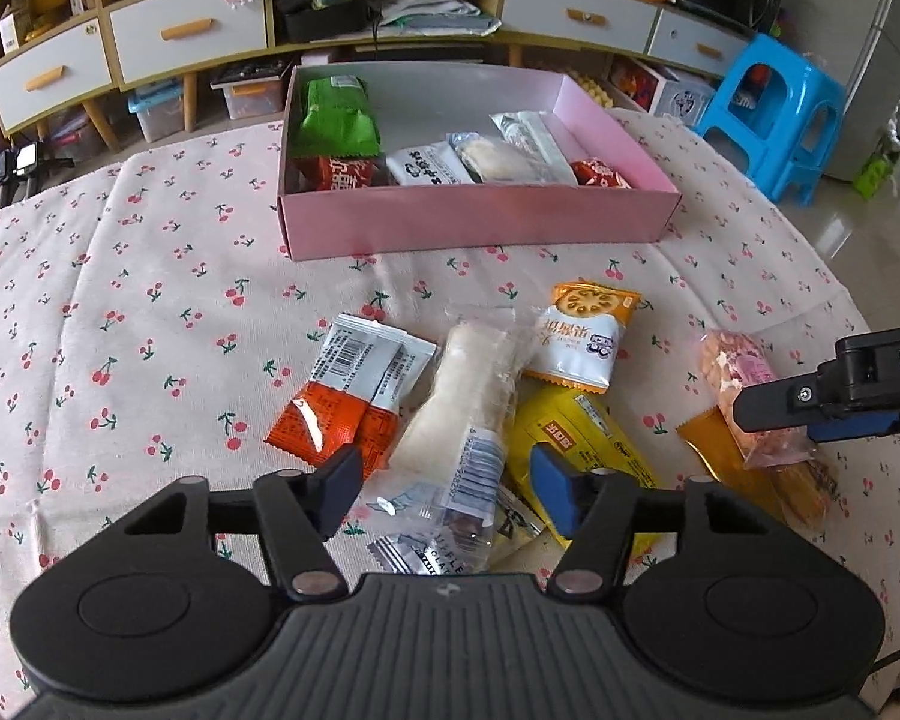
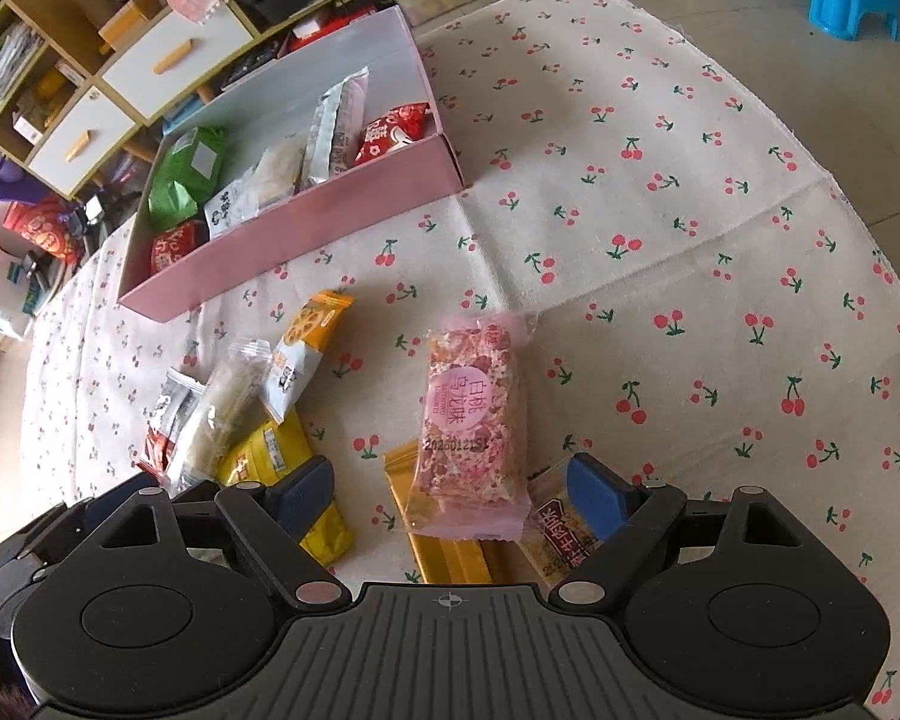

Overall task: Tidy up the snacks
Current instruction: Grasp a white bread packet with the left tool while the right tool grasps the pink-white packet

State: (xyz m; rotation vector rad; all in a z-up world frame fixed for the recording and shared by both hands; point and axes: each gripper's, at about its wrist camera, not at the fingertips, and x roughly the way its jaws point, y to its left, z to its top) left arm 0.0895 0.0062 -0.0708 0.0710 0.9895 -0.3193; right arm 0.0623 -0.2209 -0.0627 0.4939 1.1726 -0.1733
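A pink box (image 1: 480, 222) at the back of the table holds a green packet (image 1: 336, 114) and several red and white ones. Loose snacks lie in front of it. My left gripper (image 1: 450, 486) is open, with its pads on either side of a white pastry in clear wrap (image 1: 474, 384) but not pressing on it. Beside the pastry are orange-and-white sachets (image 1: 342, 396), a cracker packet (image 1: 582, 336) and a yellow packet (image 1: 582, 438). My right gripper (image 2: 450, 498) is open and straddles the near end of a pink crispy bar (image 2: 474, 414), which lies on a golden packet (image 2: 444, 546).
A cherry-print cloth (image 1: 150, 300) covers the round table, and its edge curves away on the right. A blue plastic stool (image 1: 774, 114) stands beyond that edge. Behind the table, a low cabinet with drawers (image 1: 168, 36) has storage bins under it.
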